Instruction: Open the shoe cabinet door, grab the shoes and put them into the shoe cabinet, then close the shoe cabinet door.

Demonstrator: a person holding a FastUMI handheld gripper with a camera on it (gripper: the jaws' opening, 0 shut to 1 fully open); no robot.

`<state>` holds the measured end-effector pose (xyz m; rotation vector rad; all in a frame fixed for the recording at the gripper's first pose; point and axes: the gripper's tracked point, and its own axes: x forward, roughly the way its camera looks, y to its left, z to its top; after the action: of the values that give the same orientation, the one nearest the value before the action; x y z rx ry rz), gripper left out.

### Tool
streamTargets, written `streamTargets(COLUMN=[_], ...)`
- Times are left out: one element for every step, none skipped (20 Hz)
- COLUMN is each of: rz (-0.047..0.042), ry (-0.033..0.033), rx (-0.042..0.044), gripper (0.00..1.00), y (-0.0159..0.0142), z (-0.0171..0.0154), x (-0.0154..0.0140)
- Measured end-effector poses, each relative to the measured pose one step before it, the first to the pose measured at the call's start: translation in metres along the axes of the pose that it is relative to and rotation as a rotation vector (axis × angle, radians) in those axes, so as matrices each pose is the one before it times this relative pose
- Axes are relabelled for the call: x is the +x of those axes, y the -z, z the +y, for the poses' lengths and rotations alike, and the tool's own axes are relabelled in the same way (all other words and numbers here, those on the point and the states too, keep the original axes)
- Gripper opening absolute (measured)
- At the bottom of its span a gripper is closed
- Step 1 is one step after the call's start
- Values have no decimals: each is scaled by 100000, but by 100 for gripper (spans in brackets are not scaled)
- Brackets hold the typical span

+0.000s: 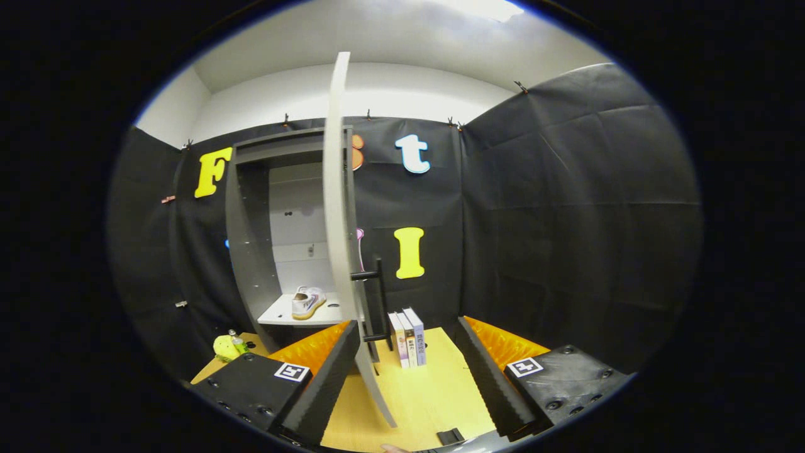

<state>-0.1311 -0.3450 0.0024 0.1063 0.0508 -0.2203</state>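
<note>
Your gripper (409, 377) stands wide open and grips nothing; the edge of the open cabinet door (339, 207) runs between its fingers, nearer the left one. The door's black bar handle (379, 301) lies just ahead. A shoe (307, 302) rests on the shelf (277, 314) inside the shoe cabinet (251, 239), far left. Three books (407, 338) stand upright on the tabletop (434, 390) beyond the fingers.

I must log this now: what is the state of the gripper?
Gripper: open, holding nothing; the door edge stands between its fingers, touching neither.
</note>
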Motion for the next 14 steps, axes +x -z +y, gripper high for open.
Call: streamTargets(rz=[805,960,942,1251,977,903,182,-500,-117,50,-220,76,-203,522], ry=[153,-692,-1346,-1423,-1123,-1165,-1554,-1821,-282,40,-121,169,626,301], rx=[218,408,408,381,364,697,879,506,-364,-742,-515,-702,-72,146], gripper=[98,98,98,98,98,98,98,98,98,98,98,98,98,98], y=[122,223,129,154,187,136,-227,-157,42,98,7,-82,-110,42], z=[-407,-170,64,10,63,136,161,349,61,73,58,181,1,365], x=[694,792,758,838,741,611,332,201,38,224,-113,42,0,-154])
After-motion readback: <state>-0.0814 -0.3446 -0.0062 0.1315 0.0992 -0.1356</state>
